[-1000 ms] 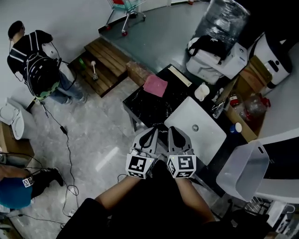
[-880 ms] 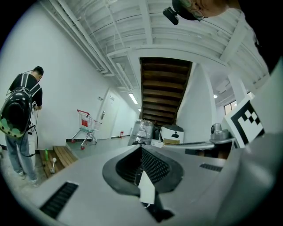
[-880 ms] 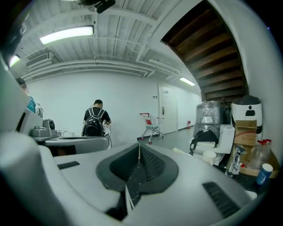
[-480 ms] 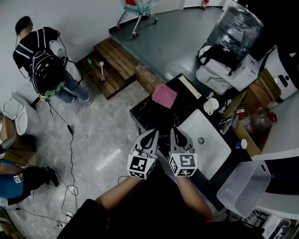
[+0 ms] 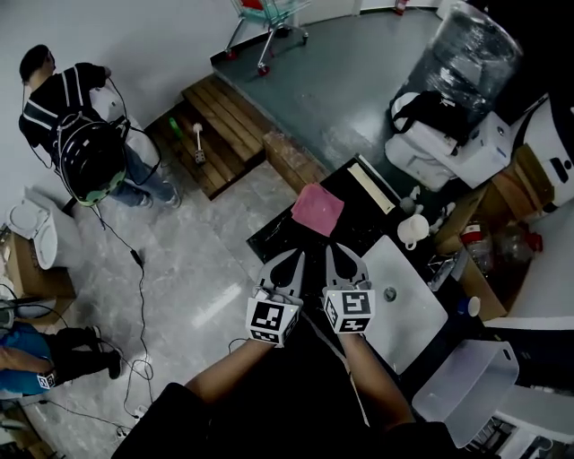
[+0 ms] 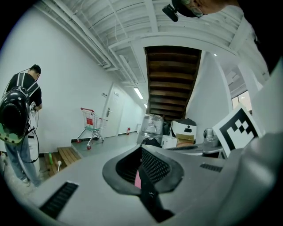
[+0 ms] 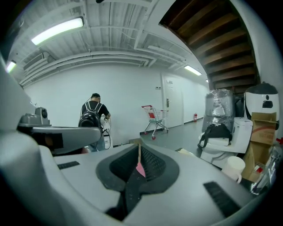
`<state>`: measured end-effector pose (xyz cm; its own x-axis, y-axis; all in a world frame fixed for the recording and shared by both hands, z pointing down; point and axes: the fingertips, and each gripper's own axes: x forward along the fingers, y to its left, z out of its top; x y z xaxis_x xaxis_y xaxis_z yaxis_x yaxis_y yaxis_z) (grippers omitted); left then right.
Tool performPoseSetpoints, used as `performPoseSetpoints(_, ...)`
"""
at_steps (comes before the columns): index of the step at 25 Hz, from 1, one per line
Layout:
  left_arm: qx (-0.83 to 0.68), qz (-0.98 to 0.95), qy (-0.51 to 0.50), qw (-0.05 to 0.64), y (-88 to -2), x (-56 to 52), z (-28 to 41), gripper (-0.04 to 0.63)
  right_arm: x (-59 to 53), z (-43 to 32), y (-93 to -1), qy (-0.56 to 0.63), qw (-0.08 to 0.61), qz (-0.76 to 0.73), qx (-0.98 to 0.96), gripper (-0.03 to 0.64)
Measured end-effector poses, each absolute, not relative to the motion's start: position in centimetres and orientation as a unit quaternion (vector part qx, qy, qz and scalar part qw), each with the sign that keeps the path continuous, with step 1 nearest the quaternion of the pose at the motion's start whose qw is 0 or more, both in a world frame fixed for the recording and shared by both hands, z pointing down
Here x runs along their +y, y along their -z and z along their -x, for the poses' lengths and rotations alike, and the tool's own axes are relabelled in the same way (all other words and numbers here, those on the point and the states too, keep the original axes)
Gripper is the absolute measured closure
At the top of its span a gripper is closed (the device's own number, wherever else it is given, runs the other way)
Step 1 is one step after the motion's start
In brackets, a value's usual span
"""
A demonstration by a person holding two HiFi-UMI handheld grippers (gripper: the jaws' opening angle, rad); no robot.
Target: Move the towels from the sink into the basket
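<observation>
Step in hand: the approach, with nothing picked up yet.

Left gripper [image 5: 291, 262] and right gripper [image 5: 337, 260] are side by side at centre frame in the head view. Each gripper view shows its jaws pressed together and empty. The pink sliver in the slit between them is the far towel, not something held.

One pink towel [image 5: 318, 208] is visible. It lies flat on the black countertop [image 5: 282, 224] just above the grippers in the frame, beside the sink and not in it. The white sink [image 5: 414, 316] sits right of centre, and its basin looks bare around the drain. The basket [image 5: 466, 387] is a translucent tub in the lower right corner, well apart from the towel.

Next move, as I judge it: open one pair of jaws, reach forward and down to the towel, pinch an edge, then swing it across the sink to the basket. Flat cloth on a hard top is hard to pick up, so an edge or corner is the likelier hold.

Writing: none legible. The cubes carry only black-and-white square markers, and the red panel on the shopping cart [image 5: 266, 16] at top is too small to read.
</observation>
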<state>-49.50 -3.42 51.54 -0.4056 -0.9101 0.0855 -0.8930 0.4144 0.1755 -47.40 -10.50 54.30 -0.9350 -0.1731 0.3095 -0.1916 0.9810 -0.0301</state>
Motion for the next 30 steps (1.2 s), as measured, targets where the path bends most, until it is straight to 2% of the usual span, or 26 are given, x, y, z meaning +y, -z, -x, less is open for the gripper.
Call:
performPoseSetpoints(7,-0.839,-0.533,0.041,0.095,-53.5,-7.5,53.7,0.592,-14.6,51.8,-57.8,-0.037,0.171,-0.082,-0.981,0.591)
performPoseSetpoints(14,-0.844,-0.523,0.034,0.115,-55.4,-9.3,56.4,0.592,-16.7,55.9,-63.3,-0.044,0.228,-0.042,-0.972,0.589)
performPoseSetpoints(15,-0.843,-0.524,0.031,0.119,-55.6,-9.5,56.6,0.592,-16.9,56.3,-64.3,-0.044,0.241,-0.038,-0.969,0.567)
performPoseSetpoints(17,-0.842,-0.523,0.029,0.127,-56.1,-9.8,56.9,0.592,-17.7,57.1,-66.5,-0.045,0.269,-0.032,-0.962,0.455)
performPoseSetpoints(19,-0.842,-0.522,0.028,0.133,-56.6,-10.0,57.1,0.592,-18.3,58.1,-68.3,-0.044,0.291,-0.025,-0.955,0.43)
performPoseSetpoints(23,-0.841,-0.52,0.021,0.15,-58.1,-9.9,57.3,0.592,-19.2,60.1,-71.6,-0.042,0.327,-0.012,-0.944,0.332)
performPoseSetpoints(26,-0.837,-0.525,0.016,0.152,-58.4,-10.1,57.0,0.592,-19.7,61.0,-74.0,-0.039,0.358,-0.008,-0.933,0.298)
performPoseSetpoints(30,-0.839,-0.521,0.02,0.154,-58.5,-10.1,57.1,0.592,-20.0,61.4,-75.8,-0.03,0.386,-0.004,-0.922,0.293)
